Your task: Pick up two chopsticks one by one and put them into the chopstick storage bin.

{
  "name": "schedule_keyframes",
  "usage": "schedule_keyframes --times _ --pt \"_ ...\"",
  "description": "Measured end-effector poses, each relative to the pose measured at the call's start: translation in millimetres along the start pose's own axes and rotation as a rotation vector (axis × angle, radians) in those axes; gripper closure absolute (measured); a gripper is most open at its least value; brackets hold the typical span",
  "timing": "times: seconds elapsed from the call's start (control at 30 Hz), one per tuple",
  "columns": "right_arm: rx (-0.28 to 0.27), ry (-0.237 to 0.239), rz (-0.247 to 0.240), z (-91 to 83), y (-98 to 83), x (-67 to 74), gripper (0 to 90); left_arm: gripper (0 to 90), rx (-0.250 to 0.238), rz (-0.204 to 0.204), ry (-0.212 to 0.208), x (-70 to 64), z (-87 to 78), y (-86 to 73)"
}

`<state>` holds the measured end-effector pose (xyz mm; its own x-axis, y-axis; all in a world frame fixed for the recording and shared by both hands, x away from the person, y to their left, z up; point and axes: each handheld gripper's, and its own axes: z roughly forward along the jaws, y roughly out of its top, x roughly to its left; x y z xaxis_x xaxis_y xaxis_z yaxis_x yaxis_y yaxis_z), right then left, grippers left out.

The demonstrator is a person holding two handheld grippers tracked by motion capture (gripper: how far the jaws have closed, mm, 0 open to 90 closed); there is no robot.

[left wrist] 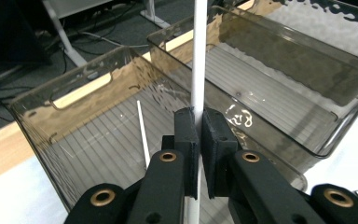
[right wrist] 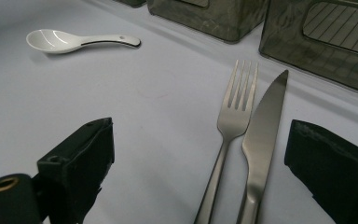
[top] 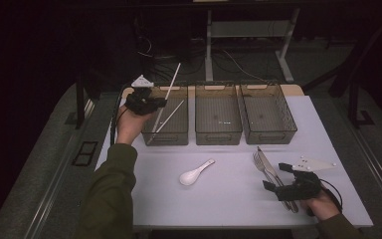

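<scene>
While clamped on a white chopstick [left wrist: 198, 70], left hand-held gripper [top: 146, 102] poised above the leftmost of three smoky clear bins [top: 166, 117], pads pressed tight against the stick from both sides. Chopstick steeply tilted, upper end reaching past the bin's far rim in the high view, lower end hidden behind the jaws in the left gripper view. Second white chopstick [top: 166, 121] lying aslant inside that same bin, one end low near the front wall, the other up near the gripper. Middle bin [top: 218, 113] and right bin [top: 267, 113] just beside it in a row along the far edge of the worktop [top: 229, 194]. Right hand-held gripper [right wrist: 200, 168] low over the near right part of the worktop, jaws wide apart, straddling the handles of a steel fork [right wrist: 235, 116] and a steel table knife [right wrist: 263, 126] that lie side by side, pads touching neither. White ceramic soup spoon [top: 195, 173] alone near the middle of the worktop, well apart from both grippers.
</scene>
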<state>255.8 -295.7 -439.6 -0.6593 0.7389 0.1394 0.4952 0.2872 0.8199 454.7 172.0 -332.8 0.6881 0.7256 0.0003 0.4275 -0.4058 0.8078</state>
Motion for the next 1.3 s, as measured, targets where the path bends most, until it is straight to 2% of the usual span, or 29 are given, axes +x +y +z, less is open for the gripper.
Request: schedule_keyframes --times 0.27,0.5,0.57,0.77,0.9,1.13,1.3 --pt "-0.001 0.003 0.003 -0.3 0.1 0.0 8.3 84.8 0.062 -0.019 -0.007 3.5 14.6 -15.0" --pt "-0.001 0.001 0.004 0.0 0.0 -0.1 8.3 84.7 0.119 -0.029 0.006 7.4 22.4 -29.2" --pt "0.001 0.001 0.001 0.2 0.0 -0.1 8.3 84.7 0.128 -0.021 0.004 9.1 22.9 -31.3" --pt "0.002 0.001 0.004 0.2 0.0 -0.2 8.3 84.5 0.143 -0.031 0.008 9.9 26.0 -34.5" --pt "0.002 0.002 0.002 0.4 -0.1 -0.2 8.3 83.9 0.16 -0.034 0.036 9.2 30.2 -34.2" --pt "0.001 0.002 0.001 0.1 -0.1 -0.3 8.3 83.2 0.178 -0.068 0.089 9.7 40.1 -35.2" --pt "0.002 0.007 0.002 0.0 -0.1 0.1 8.3 82.8 0.198 -0.062 0.115 8.2 44.6 -35.6"
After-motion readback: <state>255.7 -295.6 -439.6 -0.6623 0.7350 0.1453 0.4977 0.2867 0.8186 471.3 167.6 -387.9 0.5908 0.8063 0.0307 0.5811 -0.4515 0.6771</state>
